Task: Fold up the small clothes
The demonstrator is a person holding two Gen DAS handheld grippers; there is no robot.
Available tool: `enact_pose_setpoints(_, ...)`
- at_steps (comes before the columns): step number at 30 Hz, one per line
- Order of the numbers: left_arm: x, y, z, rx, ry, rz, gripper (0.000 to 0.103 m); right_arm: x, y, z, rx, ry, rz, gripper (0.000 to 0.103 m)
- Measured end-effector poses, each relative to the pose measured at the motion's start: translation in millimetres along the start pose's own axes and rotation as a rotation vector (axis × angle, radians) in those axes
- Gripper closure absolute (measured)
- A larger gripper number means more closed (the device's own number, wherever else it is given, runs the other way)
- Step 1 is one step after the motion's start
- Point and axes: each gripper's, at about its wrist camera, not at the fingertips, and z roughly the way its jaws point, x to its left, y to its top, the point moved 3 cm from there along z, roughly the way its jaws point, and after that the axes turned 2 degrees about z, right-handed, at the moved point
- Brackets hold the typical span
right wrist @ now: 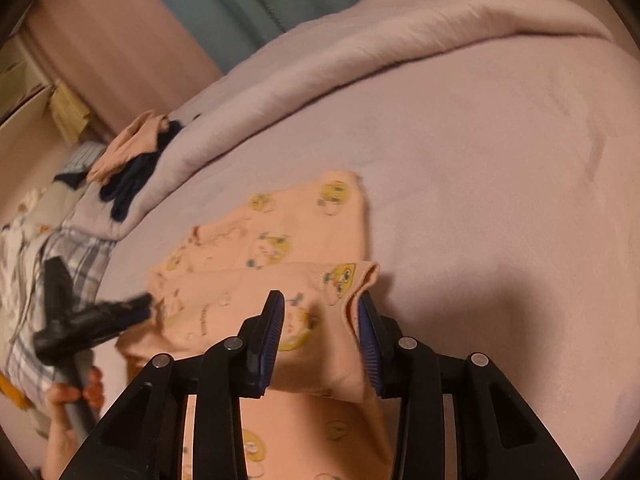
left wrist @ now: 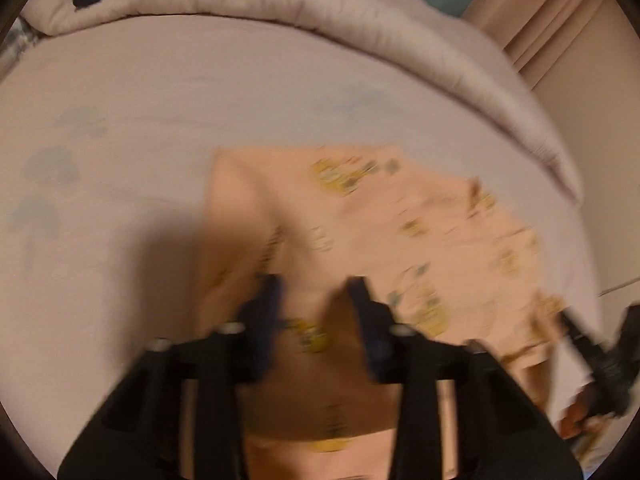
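Now, soft, light peach garment (right wrist: 264, 256) on bed (right wrist: 500, 168); best pinched at hem. Right gripper (right wrist: 322, 312) apart around fold; left gripper (left wrist: 316, 284) apart too.

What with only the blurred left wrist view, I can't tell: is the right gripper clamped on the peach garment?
Observer: No. The right gripper has its jaws apart, with a folded edge of the peach garment between them.
Operator: Where is my left gripper from there?
Observer: The left gripper is at the garment's other end; its grip is too blurred to judge.
Operator: Any other clothes nearby?
Observer: A peach piece lies with dark clothes on the rolled blanket.
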Motion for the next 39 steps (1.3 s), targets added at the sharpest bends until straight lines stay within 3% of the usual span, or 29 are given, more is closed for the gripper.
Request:
enact_pose_setpoints(4,1.9,-8.6,-9.6,-0.054,0.087,0.070,0.086,10.5,4.4,8.0,0.005,0.055,-0.010,0.064)
enact_pose_setpoints(5,5.2,-10.5,-10.7,-0.062,0.103,0.074,0.088,12.2,5.6,12.2,0.011,0.027,-0.032,0.064)
enact_pose_setpoints(7,12.1,-15.4,-12.0,-0.075,0.136,0.078,0.096,8.1,6.8,21.1,0.037,-0.056,-0.050,0.077)
enact_pose_setpoints(8,13.3,-15.5,-12.9,-0.079,0.146,0.085,0.096,1.5,7.4,30.7,0.081,-0.102,-0.036,0.091)
enact_pose_setpoints(10,17.4,-17.5,-15.7,-0.086,0.169,0.091,0.097,-5.8,10.2,37.3,0.107,-0.141,-0.018,0.095)
enact_pose_setpoints(14,33.9,-17.2,-27.3,-0.120,0.267,0.067,0.097,5.9,19.6,23.3,0.053,-0.039,-0.035,0.095)
enact_pose_setpoints(15,41.9,-19.2,-27.0,-0.121,0.327,0.069,0.097,13.7,23.5,15.6,0.013,0.007,-0.056,0.095)
enact_pose_setpoints(16,49.0,-21.6,-23.6,-0.097,0.329,0.056,0.097,20.2,27.7,10.2,-0.022,0.022,-0.083,0.095)
enact_pose_setpoints(19,73.6,-24.1,-25.9,-0.092,0.255,-0.048,0.097,16.7,31.9,24.7,0.019,-0.018,-0.083,0.092)
enact_pose_setpoints(21,82.5,-24.3,-29.1,-0.081,0.247,-0.080,0.097,-3.7,27.4,48.7,0.104,-0.187,-0.077,0.061)
enact_pose_setpoints(22,86.3,-25.1,-32.8,-0.080,0.240,-0.095,0.097,-17.9,22.5,57.5,0.134,-0.279,-0.058,0.056)
enact_pose_setpoints(24,92.6,-25.7,-41.5,-0.078,0.238,-0.112,0.096,-21.4,20.4,47.5,0.092,-0.208,-0.041,0.053)
enact_pose_setpoints(25,94.9,-24.4,-44.2,-0.082,0.240,-0.115,0.093,-22.8,20.4,40.0,0.079,-0.198,-0.032,0.053)
enact_pose_setpoints(28,97.3,-18.9,-60.8,-0.111,0.229,-0.123,0.083,-20.0,24.9,22.3,0.009,-0.299,-0.083,0.053)
enact_pose_setpoints(30,87.7,-11.9,-73.0,-0.144,0.183,-0.109,0.075,-7.0,25.4,14.9,-0.022,-0.245,-0.127,0.053)
enact_pose_setpoints(34,47.4,-3.6,-81.5,-0.172,0.069,-0.021,0.072,31.0,21.8,19.2,-0.018,-0.084,-0.223,0.059)
enact_pose_setpoints(35,35.7,-4.8,-80.2,-0.164,0.033,0.003,0.072,40.7,19.3,25.9,0.001,-0.051,-0.242,0.067)
enact_pose_setpoints(37,13.5,-5.8,-68.3,-0.124,-0.045,0.051,0.072,52.1,12.3,44.6,0.045,-0.034,-0.281,0.073)
enact_pose_setpoints(39,4.8,-8.9,-47.6,-0.059,-0.034,0.067,0.071,55.7,7.9,58.4,0.088,-0.060,-0.330,0.079)
